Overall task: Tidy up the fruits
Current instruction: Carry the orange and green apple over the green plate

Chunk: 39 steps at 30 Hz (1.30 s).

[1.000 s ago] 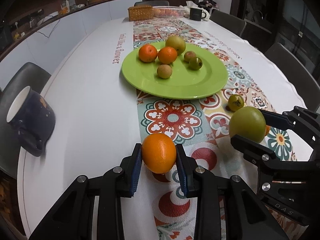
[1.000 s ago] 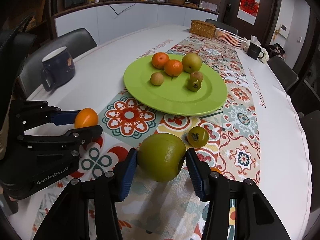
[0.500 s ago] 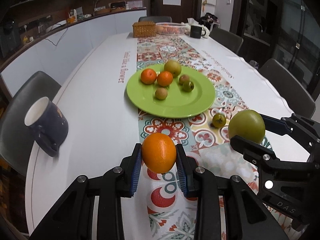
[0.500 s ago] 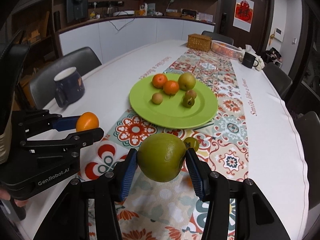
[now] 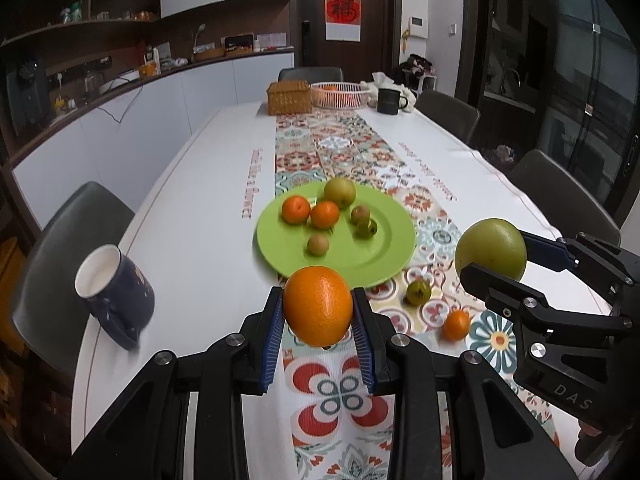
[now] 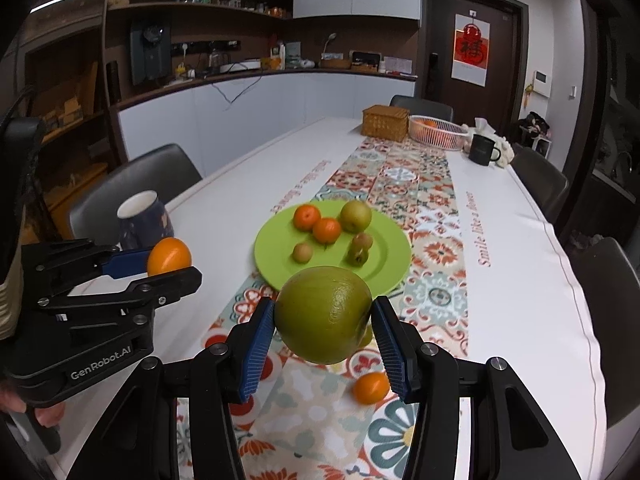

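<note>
We see left gripper (image 5: 318, 306) pinching orange (image 5: 318, 305) | right gripper (image 6: 323, 322) pinching green fruit (image 6: 323, 314) | green plate (image 5: 384, 256) at 12 o'clock.

Both views are taken from wrist fisheye cameras looking forward along gripper fingers, angled down over a long table (image 5: 192, 216) towards the far door. In the left wrist view, the left gripper (image 5: 318, 334) fills the lower centre, very near the lens, and the right gripper (image 5: 496, 258) is seen side-on at the right edge. In the right wrist view, the right gripper (image 6: 324, 338) fills the lower centre, and the left gripper (image 6: 168, 264) is seen side-on at the left edge. The green plate (image 5: 384, 256) at mid-frame, the patterned runner (image 5: 320, 152), the dark blue mug (image 5: 116, 292) at the left and the wicker box (image 5: 289, 98) in the upper middle are shared by both views.
</note>
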Available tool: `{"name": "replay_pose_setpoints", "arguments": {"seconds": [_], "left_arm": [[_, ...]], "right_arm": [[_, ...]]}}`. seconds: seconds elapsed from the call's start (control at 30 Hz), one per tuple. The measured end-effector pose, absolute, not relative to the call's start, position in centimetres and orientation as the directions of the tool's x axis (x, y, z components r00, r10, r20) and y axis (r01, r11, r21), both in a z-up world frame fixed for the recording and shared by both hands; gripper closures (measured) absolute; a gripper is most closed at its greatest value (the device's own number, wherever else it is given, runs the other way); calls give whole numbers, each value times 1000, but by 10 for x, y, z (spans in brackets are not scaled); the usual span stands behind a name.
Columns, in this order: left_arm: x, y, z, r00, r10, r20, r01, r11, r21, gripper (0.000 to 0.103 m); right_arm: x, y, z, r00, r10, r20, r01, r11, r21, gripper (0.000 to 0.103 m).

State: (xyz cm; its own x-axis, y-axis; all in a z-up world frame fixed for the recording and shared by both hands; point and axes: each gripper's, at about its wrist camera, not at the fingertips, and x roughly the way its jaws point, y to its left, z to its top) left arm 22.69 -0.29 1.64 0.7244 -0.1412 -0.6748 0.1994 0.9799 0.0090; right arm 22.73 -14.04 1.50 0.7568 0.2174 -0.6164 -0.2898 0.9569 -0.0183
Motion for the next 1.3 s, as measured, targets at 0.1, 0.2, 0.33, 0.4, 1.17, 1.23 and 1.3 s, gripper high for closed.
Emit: {"name": "replay_pose_setpoints", "arguments": {"seconds": [0.1,0.2,0.33,0.4,1.17,1.23,1.3], "left_arm": [[231,-5,25,737,-142,-661,200,980,14,70],[239,-8,33,746,-140,-651,198,980,16,70],[250,-9,43,755,-139,-640,193,981,14,70],[255,-9,47,760,-141,-634,193,981,13,70],[363,-8,12,680,-124,-722,191,982,10,70],[372,-8,4,671,-121,-732,187,982,9,70],[381,-9,-4,659,-121,-742,189,982,7,70]], "right_arm": [[233,-143,21,766,215,-607,-282,959,-17,52],[242,-147,28,772,213,-598,-273,962,-10,52],[254,-152,36,780,209,-591,-258,966,1,52],[258,-153,40,783,206,-587,-255,967,-1,52],[366,-155,15,706,182,-685,-252,968,-3,52],[373,-155,8,694,171,-699,-248,969,-9,52],[379,-154,-1,677,169,-716,-250,968,-8,52]]}}
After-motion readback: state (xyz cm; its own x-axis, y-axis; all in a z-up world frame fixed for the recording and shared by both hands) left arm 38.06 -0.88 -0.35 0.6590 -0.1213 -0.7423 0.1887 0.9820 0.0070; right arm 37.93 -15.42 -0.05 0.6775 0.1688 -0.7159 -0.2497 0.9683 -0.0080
